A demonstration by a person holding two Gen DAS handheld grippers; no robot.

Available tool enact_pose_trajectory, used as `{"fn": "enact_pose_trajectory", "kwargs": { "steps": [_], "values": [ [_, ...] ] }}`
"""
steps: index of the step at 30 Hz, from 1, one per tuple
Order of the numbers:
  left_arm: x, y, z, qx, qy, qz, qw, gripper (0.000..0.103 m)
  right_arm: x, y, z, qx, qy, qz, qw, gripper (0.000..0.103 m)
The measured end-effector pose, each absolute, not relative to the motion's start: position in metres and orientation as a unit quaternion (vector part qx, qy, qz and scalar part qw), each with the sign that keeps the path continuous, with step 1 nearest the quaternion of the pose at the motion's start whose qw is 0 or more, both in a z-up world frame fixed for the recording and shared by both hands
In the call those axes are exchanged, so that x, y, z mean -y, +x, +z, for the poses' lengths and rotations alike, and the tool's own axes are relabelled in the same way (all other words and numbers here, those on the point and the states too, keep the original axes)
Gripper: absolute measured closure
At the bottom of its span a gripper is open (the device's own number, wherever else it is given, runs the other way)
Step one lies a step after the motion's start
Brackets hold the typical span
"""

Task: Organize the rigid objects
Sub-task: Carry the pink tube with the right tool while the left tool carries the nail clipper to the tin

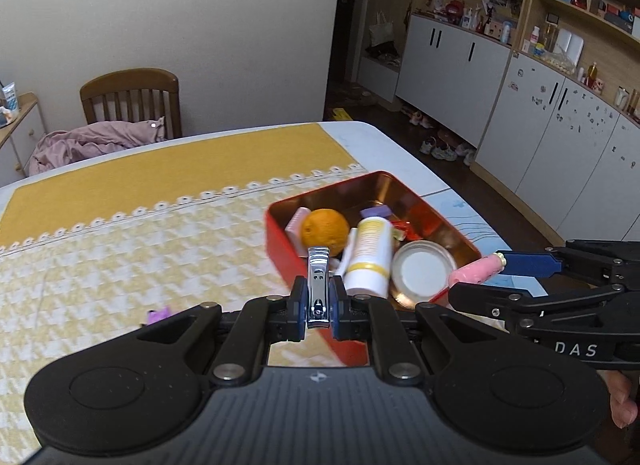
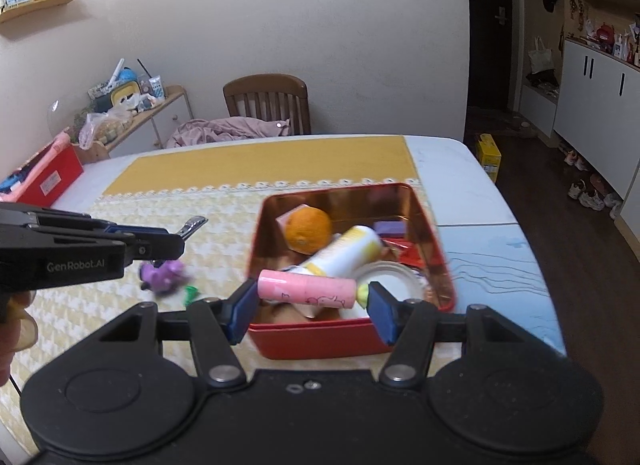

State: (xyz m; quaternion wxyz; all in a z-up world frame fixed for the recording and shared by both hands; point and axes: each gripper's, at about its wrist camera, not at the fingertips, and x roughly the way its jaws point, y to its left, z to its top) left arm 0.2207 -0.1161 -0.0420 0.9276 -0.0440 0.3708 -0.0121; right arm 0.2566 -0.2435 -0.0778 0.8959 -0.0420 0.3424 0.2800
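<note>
1. The left claw [image 1: 318, 307] is pinched nearly shut on a shiny metal nail clipper [image 1: 318, 285], gripped by its flat sides with the free end pointing forward toward the red metal tin with a coppery inside [image 1: 280, 253].
2. The right claw [image 2: 308, 307] stands about half open, clamped end to end on a pink cylindrical tube with a small line drawing [image 2: 306, 289]; its blue pads press the two ends, and the tube lies crosswise above the tin's near edge.
3. The tin sits on the counter [image 2: 480, 249], partly on a yellow-and-white houndstooth cloth [image 1: 140, 249]. It already holds an orange [image 2: 309, 228], a white bottle with yellow bands [image 2: 344, 251], a round white lid [image 1: 424, 271] and a purple block [image 2: 389, 228].
4. The step in hand looks like carrying both items to the tin and dropping them in.
5. To do it well, bring each claw fully over the open interior before letting go. The clipper appears short of the near wall, so it needs more forward travel.
6. Aim the tube at the gap near the front wall, lowered close, since a cylinder dropped onto the bottle would roll.
7. Release one side at a time so the claws, already near each other, do not collide.
8. A small purple toy [image 2: 164, 274] and a green piece [image 2: 191, 294] lie on the cloth outside the tin, likely next.
</note>
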Motion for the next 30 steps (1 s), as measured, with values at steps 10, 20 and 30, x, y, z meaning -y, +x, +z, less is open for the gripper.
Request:
{"fn": "enact_pose_trajectory", "kwargs": {
  "steps": [10, 20, 30],
  "values": [
    [0.144, 0.263, -0.057, -0.386, -0.046, -0.020, 0.921, 0.092, 0.258, 0.286, -0.094, -0.357, -0.077, 0.297, 0.882, 0.045],
    [0.146, 0.302, -0.089, -0.423, -0.036, 0.001, 0.905, 0.092, 0.246, 0.330, -0.109, -0.357, -0.126, 0.312, 0.871, 0.045],
    [0.152, 0.327, -0.106, -0.441, -0.019, -0.002, 0.897, 0.092, 0.229, 0.360, -0.126, -0.361, -0.178, 0.331, 0.854, 0.045]
  ]
}}
